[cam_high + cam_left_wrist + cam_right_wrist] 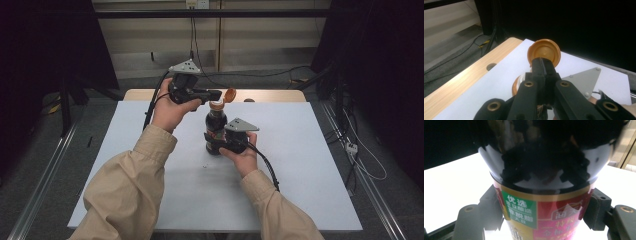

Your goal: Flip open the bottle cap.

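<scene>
While standing upright on the white table (300, 165), a dark bottle (216, 131) holding near-black liquid, sitting near the middle of the surface with its long axis running straight up and its open mouth pointing at the ceiling. Carrying a label (541, 213) in red, green and gold around the lower body, with printed characters on the green patch. Showing, in the right gripper view, glossy dark glass bulging above that label and mirroring the surroundings. Hanging off the neck at the far side, an orange flip cap (229, 95), tilted back and open, its round ribbed inner face (544, 52) looking toward the left gripper's camera. Clamping the bottle's labelled body from the near side, the right gripper (226, 141), its two black pads (491, 207) pressing the label on either side, steadied by the right hand (243, 157) resting on the table. Reaching in from the far left above the tabletop, the left gripper (216, 94), held level in the left hand (169, 110), its jaws brought fully together with no gap between them, their tips meeting at the lower edge of the orange cap and apparently pinching it. Lying beyond the white sheet, a strip of bare wooden tabletop (469, 77) with a round hole in it.
</scene>
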Available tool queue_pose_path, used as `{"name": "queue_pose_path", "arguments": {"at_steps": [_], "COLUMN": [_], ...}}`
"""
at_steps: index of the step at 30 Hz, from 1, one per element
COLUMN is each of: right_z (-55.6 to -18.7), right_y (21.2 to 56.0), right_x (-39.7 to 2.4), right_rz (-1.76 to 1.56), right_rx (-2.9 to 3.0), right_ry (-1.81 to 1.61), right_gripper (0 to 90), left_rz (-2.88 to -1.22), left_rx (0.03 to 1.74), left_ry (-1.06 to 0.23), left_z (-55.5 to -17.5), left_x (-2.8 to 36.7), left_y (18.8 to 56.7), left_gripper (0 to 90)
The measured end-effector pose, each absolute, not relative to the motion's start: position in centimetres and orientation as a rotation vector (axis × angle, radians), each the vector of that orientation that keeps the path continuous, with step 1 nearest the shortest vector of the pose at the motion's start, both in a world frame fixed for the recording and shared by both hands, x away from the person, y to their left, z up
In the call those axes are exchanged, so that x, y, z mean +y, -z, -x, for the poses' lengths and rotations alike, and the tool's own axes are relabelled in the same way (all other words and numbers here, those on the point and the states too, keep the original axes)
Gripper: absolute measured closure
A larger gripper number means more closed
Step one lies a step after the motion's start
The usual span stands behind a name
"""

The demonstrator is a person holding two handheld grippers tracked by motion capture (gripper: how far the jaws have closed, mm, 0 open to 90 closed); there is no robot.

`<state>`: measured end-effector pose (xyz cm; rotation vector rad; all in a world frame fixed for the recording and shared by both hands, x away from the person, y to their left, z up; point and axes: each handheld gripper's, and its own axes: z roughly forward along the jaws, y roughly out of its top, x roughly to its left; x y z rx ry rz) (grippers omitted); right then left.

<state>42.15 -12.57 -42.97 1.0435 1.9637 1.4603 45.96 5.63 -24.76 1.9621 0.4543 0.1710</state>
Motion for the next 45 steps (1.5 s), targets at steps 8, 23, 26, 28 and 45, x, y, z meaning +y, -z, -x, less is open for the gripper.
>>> {"name": "queue_pose_path", "arguments": {"at_steps": [8, 23, 26, 28, 45], "right_z": [-42.2, -41.5, -41.2, -41.0, -40.2], "right_y": [42.9, 42.0, 41.8, 41.8, 41.2], "right_x": [-12.6, -13.8, -14.1, -14.3, -16.4], "right_rz": [-1.053, -1.098, -1.088, -1.094, -1.112], "right_rx": [1.963, 1.986, 1.993, 1.993, 1.995], "right_ry": [-1.457, -1.453, -1.469, -1.477, -1.51], "right_gripper": [29.2, 15.1, 15.8, 15.4, 4.9], "left_rz": [-1.957, -1.963, -1.958, -1.961, -1.924], "left_rx": [0.471, 0.534, 0.553, 0.554, 0.564], "left_ry": [-0.177, -0.229, -0.242, -0.25, -0.259], "left_z": [-45.8, -45.4, -45.2, -45.1, -44.4], "left_x": [6.9, 8.6, 8.7, 8.9, 10.5], "left_y": [24.8, 26.0, 26.2, 26.3, 27.9], "left_gripper": [90.0, 47.5, 34.5, 29.3, 5.0]}}
